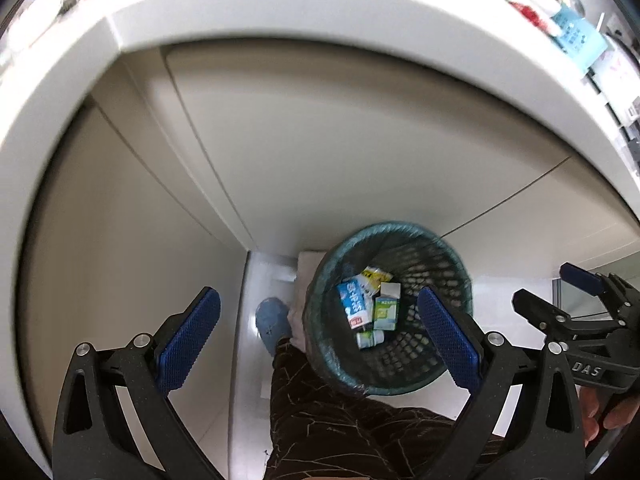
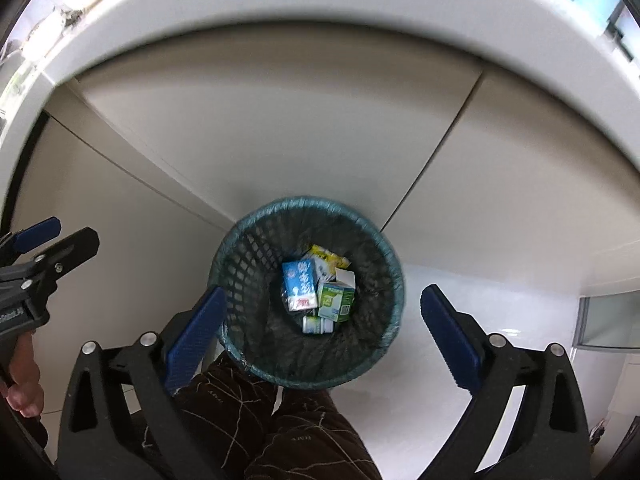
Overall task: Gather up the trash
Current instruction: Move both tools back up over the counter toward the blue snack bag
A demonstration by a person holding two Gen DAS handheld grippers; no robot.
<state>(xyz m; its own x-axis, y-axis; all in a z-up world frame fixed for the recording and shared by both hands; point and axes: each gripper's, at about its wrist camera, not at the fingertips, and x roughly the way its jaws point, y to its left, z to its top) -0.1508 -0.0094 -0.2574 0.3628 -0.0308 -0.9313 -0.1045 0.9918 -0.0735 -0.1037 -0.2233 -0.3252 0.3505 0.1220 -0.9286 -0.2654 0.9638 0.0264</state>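
Both sets of fingers stand wide and empty: left gripper (image 1: 318, 338), right gripper (image 2: 322, 338). Below them the trash (a blue carton (image 2: 299, 286), a green carton (image 2: 336, 302), a small bottle (image 2: 317, 325)) lies in the lined mesh bin (image 2: 240, 256) on the floor beside the counter (image 2: 320, 20). Such cartons look light and crushable; pinch gently across flat faces.
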